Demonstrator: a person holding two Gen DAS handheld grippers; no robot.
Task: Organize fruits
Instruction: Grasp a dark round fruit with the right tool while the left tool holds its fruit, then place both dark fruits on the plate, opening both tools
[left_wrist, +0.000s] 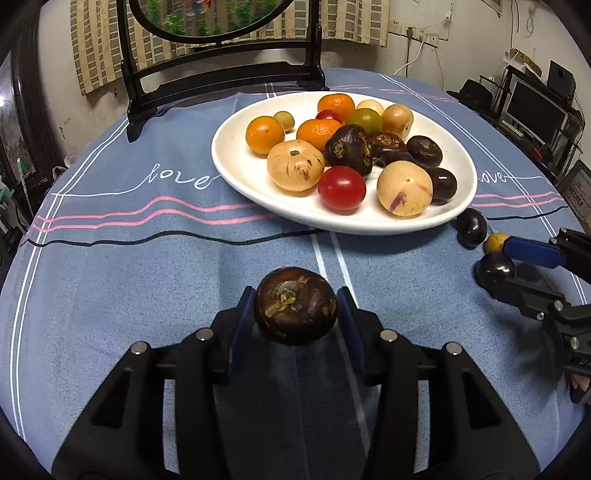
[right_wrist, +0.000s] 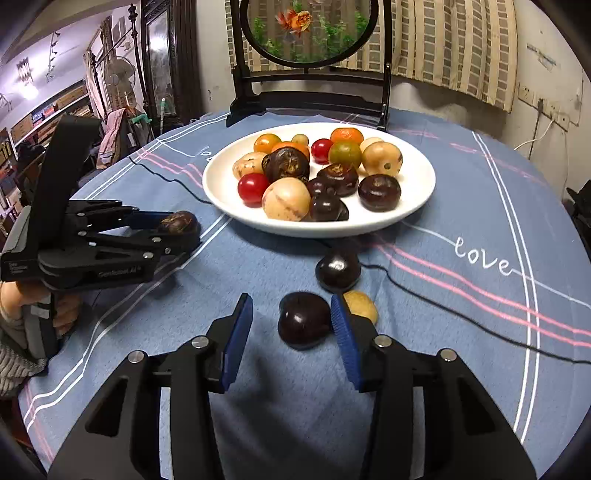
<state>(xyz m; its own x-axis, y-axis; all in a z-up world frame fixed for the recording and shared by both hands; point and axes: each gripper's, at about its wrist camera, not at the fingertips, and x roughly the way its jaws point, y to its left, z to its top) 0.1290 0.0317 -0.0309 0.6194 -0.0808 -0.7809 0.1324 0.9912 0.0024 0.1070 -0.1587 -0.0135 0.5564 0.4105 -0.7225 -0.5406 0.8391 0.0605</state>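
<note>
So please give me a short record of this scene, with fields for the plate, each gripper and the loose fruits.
plate: white plate on blue tablecloth, filled with mixed fruits
left gripper: left gripper shut on a dark brown fruit
right gripper: right gripper around a dark purple fruit; one pad touches it, the other is apart
loose fruits: another dark fruit and a small yellow fruit lie on the cloth before the plate

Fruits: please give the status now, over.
Left gripper shut on brown fruit. Right gripper open around dark fruit on cloth, one pad touching. Another dark fruit and a yellow one lie before the plate.
</note>
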